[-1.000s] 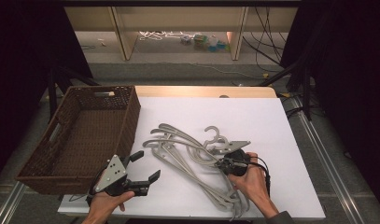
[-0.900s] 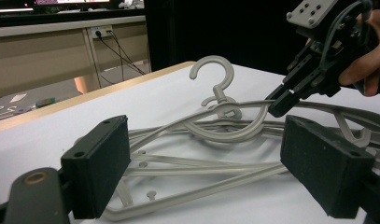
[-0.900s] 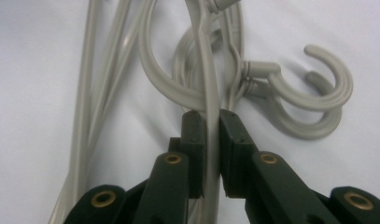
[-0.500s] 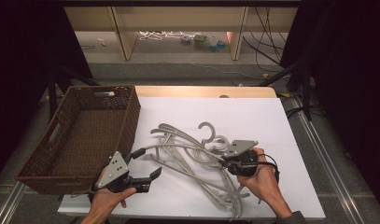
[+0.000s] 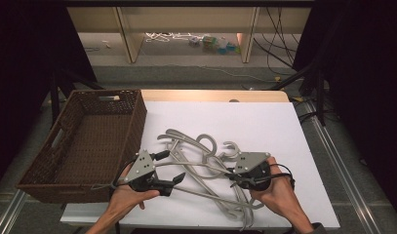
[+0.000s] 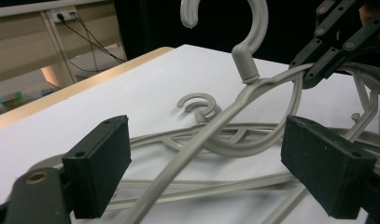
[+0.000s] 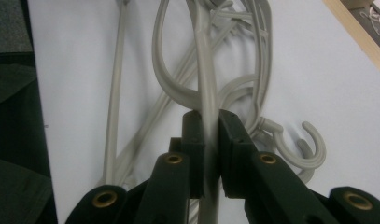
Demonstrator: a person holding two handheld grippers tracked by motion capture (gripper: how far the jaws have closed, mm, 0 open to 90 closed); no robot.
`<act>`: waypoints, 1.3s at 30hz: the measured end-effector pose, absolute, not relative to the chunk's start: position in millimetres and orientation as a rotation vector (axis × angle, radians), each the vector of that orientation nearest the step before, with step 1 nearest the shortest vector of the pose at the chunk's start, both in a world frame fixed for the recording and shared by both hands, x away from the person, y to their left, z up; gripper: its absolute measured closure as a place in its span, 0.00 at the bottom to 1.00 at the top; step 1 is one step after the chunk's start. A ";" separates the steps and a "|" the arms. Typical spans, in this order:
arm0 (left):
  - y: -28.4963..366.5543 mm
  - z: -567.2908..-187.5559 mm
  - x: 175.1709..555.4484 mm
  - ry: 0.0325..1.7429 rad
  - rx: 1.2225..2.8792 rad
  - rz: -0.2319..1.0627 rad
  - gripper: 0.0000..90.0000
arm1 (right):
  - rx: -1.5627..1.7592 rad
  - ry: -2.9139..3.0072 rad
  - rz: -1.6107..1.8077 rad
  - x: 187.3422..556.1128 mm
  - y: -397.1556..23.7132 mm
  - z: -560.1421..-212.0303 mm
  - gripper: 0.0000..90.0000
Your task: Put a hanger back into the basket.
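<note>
Right gripper: jaws closed on one arm of the lifted hanger, near its shoulder; the clamp reads plainly in the right gripper view.
Left gripper: jaws spread wide, holding nothing; in the left gripper view the hanger's arm runs through the gap, touching neither pad.
Lifted hanger: grey plastic, raised off the pile, hook upright; long axis runs between the two grippers.
Key relation: the free arm lies straight ahead of the left gripper, between its jaws; judged, a closing would take it.
Hanger pile: several tangled grey hangers lying on the sheet between the hands.
Basket: brown wicker, empty, just beside the left hand.
Surface: white sheet over a wooden table.
Room: dark curtains either side, shelving and cables beyond.
</note>
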State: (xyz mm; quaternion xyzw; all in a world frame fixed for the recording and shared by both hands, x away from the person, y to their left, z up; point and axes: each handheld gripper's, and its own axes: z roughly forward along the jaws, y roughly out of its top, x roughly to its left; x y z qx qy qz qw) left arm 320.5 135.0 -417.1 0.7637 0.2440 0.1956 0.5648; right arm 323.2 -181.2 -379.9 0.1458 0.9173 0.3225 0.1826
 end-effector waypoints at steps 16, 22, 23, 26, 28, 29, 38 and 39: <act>107.1 -399.9 321.2 0.418 2.009 0.356 0.44 | 0.270 2.625 0.904 302.2 -178.1 -364.0 0.92; 100.3 -397.5 321.2 0.347 2.077 0.360 0.56 | 0.248 2.630 0.899 300.4 -176.6 -363.7 0.92; 97.3 -397.8 320.8 0.330 2.100 0.349 0.59 | 0.237 2.635 0.892 299.7 -175.8 -363.7 0.92; 94.2 -398.0 320.4 0.301 2.123 0.349 0.68 | 0.220 2.638 0.891 299.3 -174.9 -363.2 0.92; 93.4 -398.1 320.6 0.285 2.133 0.343 0.73 | 0.224 2.638 0.897 298.8 -174.8 -363.3 0.92; 92.0 -398.6 319.9 0.268 2.149 0.337 0.78 | 0.218 2.645 0.893 298.6 -175.2 -362.8 0.92; 88.9 -394.1 314.8 0.161 2.216 0.359 0.88 | 0.179 2.643 0.909 302.1 -177.8 -365.6 0.90; 88.1 -394.0 313.9 0.144 2.212 0.366 0.89 | 0.186 2.628 0.908 302.3 -178.0 -366.5 0.89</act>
